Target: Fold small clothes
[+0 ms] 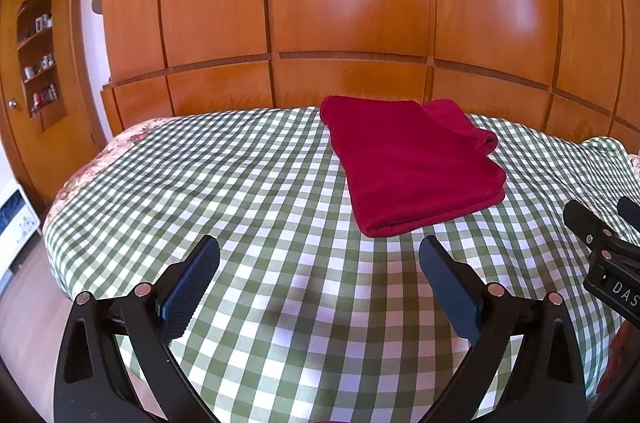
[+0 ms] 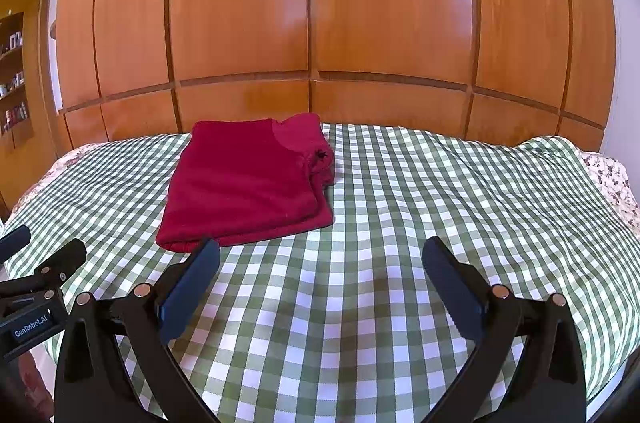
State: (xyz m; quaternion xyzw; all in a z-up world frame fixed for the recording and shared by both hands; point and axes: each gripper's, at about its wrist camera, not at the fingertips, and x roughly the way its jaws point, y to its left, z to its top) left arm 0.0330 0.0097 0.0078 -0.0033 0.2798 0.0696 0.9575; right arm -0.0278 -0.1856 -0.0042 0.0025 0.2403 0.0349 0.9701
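A dark red garment (image 1: 408,163) lies folded into a flat rectangle on the green checked bedspread (image 1: 240,183), towards the far side. In the right wrist view it (image 2: 248,183) lies ahead and to the left. My left gripper (image 1: 320,255) is open and empty, held above the bedspread short of the garment's near edge. My right gripper (image 2: 320,259) is open and empty, just right of the garment's near edge. The right gripper shows at the right edge of the left wrist view (image 1: 608,219), the left gripper at the left edge of the right wrist view (image 2: 36,255).
A wooden wardrobe wall (image 1: 348,3) stands behind the bed. A wooden door and shelf niche (image 1: 38,55) are at the left. A white appliance (image 1: 12,223) stands on the floor left of the bed. A floral sheet (image 2: 612,179) shows at the bed's edges.
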